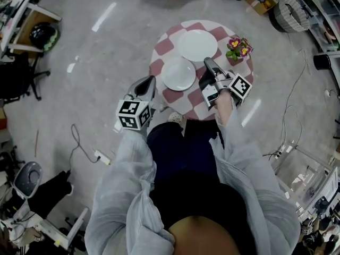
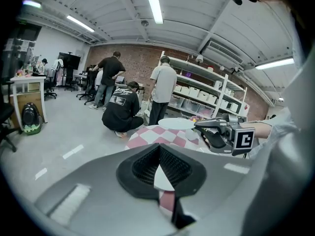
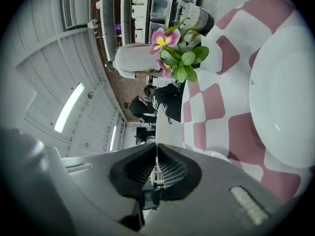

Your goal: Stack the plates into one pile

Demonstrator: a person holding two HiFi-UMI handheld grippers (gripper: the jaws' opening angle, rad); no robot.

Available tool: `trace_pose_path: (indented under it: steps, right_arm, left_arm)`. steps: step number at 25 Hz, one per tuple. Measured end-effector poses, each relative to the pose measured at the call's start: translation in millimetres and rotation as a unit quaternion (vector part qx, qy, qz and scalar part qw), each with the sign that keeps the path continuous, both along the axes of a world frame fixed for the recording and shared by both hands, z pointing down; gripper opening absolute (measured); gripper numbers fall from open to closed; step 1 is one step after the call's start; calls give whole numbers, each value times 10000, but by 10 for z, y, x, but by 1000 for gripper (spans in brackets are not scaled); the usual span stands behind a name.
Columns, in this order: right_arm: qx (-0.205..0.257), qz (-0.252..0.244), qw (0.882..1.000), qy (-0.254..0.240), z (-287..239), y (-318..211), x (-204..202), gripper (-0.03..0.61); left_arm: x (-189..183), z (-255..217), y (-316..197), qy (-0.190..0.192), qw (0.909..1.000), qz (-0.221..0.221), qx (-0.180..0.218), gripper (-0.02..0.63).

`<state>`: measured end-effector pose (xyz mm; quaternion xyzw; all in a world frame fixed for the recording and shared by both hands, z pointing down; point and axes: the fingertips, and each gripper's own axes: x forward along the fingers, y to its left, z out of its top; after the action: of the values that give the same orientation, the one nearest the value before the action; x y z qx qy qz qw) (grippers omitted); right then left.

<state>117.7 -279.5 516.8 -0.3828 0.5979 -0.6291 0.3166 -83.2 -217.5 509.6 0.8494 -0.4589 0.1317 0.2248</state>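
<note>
Left claw (image 1: pixel 152 82) pressed shut on nothing, poised just off the near-left rim of the round pink-checked counter (image 1: pixel 162 48); right claw (image 1: pixel 206 62) likewise closed and empty, over the cloth, just beside the near plate (image 1: pixel 178 74) and the far plate (image 1: pixel 197 45). From the head view alone: both plates lying flat, side by side, unstacked, with a potted flower (image 1: pixel 238 49) at the counter's right rim, a cable and power strip (image 1: pixel 101 156) on the floor to the left, and a woven basket (image 1: pixel 289 12) well beyond. From the left gripper view, things missing overhead: a crouching person (image 2: pixel 120 113) in black and a standing person (image 2: pixel 162 85) in a white shirt beyond the counter, white shelves (image 2: pixel 206 87) against a brick wall, ceiling strip lights. Also the right claw side-on with its marker cube (image 2: pixel 244 139), masking part of the counter's far side, and a sliver of near plate through the slot under the meeting tips. From the right gripper view, rolled so the room lies sideways: closed tips with only background behind, the flower close up, one white plate (image 3: pixel 285 97) filling the right edge, which of the two unclear.
</note>
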Motion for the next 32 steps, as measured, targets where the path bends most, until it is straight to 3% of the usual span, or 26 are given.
trace_pose_path:
  steps: [12, 25, 32]
  right_arm:
    - [121, -518, 9986, -66, -59, 717, -268, 20]
    - [-488, -789, 9955, 216, 603, 1078, -517, 20]
    - [-1006, -577, 9927, 341, 865, 1053, -542, 18]
  left_arm:
    - [-188, -47, 197, 1, 9999, 114, 53, 15]
    - [-428, 56, 441, -67, 9999, -39, -123, 14]
    - [-546, 146, 550, -85, 9994, -256, -231, 15]
